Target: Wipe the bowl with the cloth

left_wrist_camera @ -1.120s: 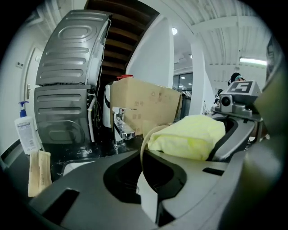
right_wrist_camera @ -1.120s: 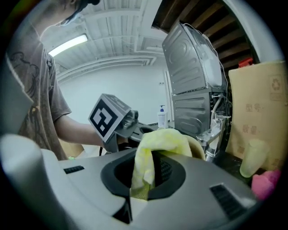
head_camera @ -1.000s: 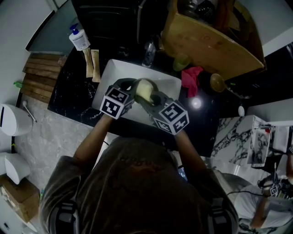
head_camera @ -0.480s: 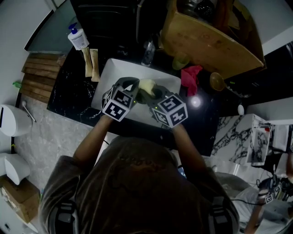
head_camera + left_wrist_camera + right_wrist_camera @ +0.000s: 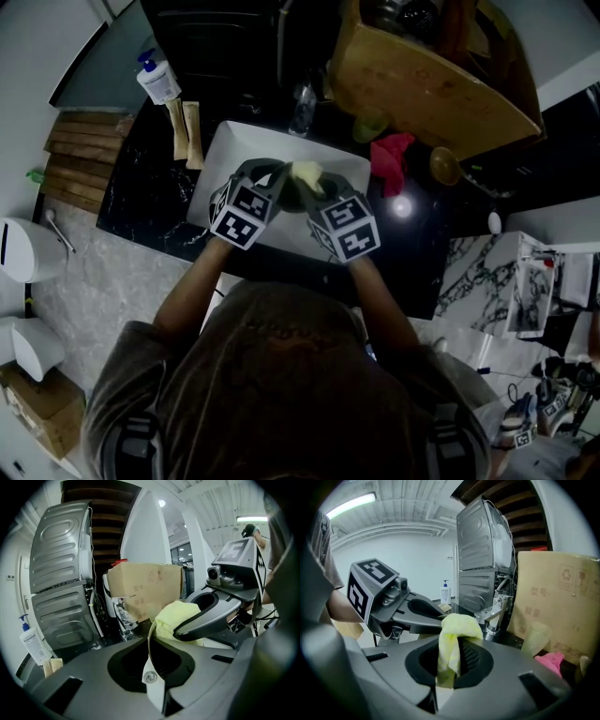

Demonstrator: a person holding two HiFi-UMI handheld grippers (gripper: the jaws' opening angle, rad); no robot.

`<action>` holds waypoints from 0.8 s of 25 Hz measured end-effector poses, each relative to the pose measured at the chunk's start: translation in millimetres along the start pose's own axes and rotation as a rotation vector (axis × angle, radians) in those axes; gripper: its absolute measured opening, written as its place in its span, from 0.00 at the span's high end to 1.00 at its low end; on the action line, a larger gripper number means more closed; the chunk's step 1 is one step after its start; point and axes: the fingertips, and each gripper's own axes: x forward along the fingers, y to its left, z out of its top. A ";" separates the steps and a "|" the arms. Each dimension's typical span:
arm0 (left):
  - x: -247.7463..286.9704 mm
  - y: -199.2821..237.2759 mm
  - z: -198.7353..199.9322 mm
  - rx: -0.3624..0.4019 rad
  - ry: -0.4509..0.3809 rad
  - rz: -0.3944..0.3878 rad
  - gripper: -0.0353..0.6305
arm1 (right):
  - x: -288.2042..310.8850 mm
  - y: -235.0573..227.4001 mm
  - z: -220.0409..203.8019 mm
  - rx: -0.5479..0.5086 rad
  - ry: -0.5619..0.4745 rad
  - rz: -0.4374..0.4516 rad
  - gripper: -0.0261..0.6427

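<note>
Both grippers meet over the white sink [image 5: 236, 150]. My left gripper [image 5: 275, 180] is shut on the bowl [image 5: 150, 641], whose thin pale rim runs edge-on between its jaws [image 5: 150, 660]; in the head view the bowl is hidden by the grippers. My right gripper [image 5: 315, 190] is shut on a yellow cloth [image 5: 307, 173]. The cloth [image 5: 457, 626] bunches above the right gripper [image 5: 450, 660] and touches the bowl's rim next to the left gripper [image 5: 415, 613]. From the left gripper view, the cloth [image 5: 169, 617] sits pressed under the right gripper [image 5: 208, 616].
A chrome faucet [image 5: 496, 607] stands behind the sink. A soap bottle [image 5: 161, 80] and two packets [image 5: 186, 131] lie at the left. A cardboard box [image 5: 422, 84], a green cup [image 5: 371, 127] and a pink rag [image 5: 392, 159] lie at the right on the black counter [image 5: 141, 197].
The right gripper has shifted a little left and away from me with the cloth, closing in on the left gripper. The left gripper has barely moved.
</note>
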 end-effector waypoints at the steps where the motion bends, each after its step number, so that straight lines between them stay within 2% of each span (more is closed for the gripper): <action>1: 0.1 1.1 0.3 -0.001 -0.001 0.004 0.92 | 0.2 -1.4 -1.3 0.004 0.005 -0.009 0.93; 8: -0.6 10.0 2.9 -0.015 -0.009 0.042 0.91 | 1.2 -6.1 -20.8 0.034 0.072 -0.032 0.93; 20: -2.0 19.1 3.8 -0.047 -0.026 0.071 0.91 | 9.2 26.3 -44.9 0.043 0.144 0.086 0.93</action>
